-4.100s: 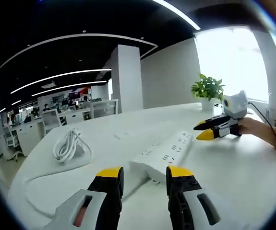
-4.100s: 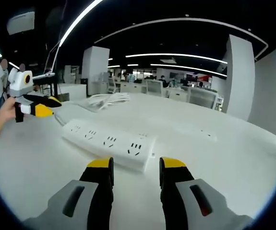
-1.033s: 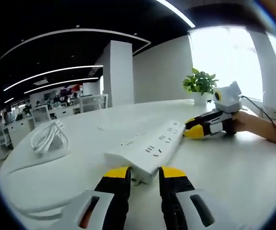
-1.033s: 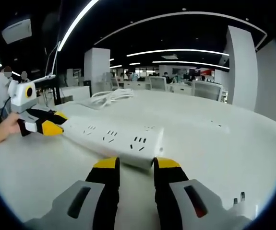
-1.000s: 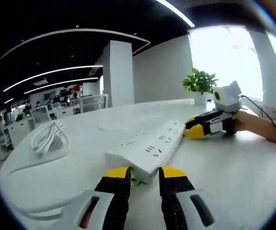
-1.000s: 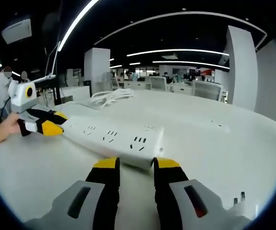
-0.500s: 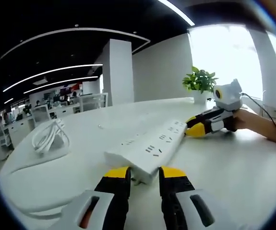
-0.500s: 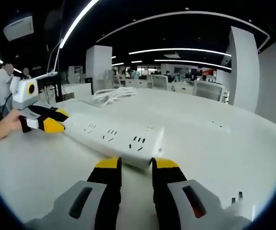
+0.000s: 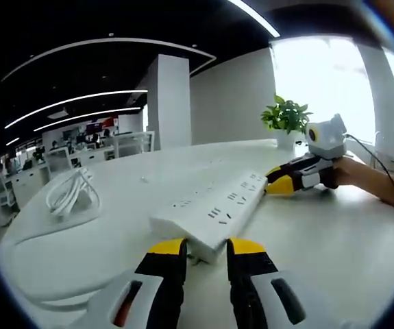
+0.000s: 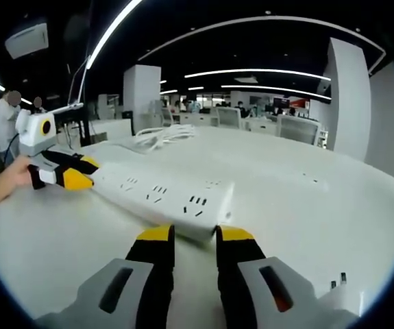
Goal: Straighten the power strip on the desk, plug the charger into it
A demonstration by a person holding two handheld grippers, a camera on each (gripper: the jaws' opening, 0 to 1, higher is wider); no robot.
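Power strip (image 9: pixel 214 216) lies flat on the white desk (image 9: pixel 334 240), white, several socket rows facing up. Left hand-held gripper (image 9: pixel 206 248) sits at one end of it, jaws drawn in to a narrow gap at the end face; whether they actually pinch the strip I cannot tell. Right hand-held gripper (image 10: pixel 194 234) is at the opposite end, jaws likewise nearly closed against that end, grip unclear. In the left gripper view, the right hand-held gripper's yellow tips touch the strip's far end. Coiled white cable (image 9: pixel 70 197) rests on the desk well apart from the strip. Potted plant (image 9: pixel 287 118) stands at the desk's far edge by a bright window.
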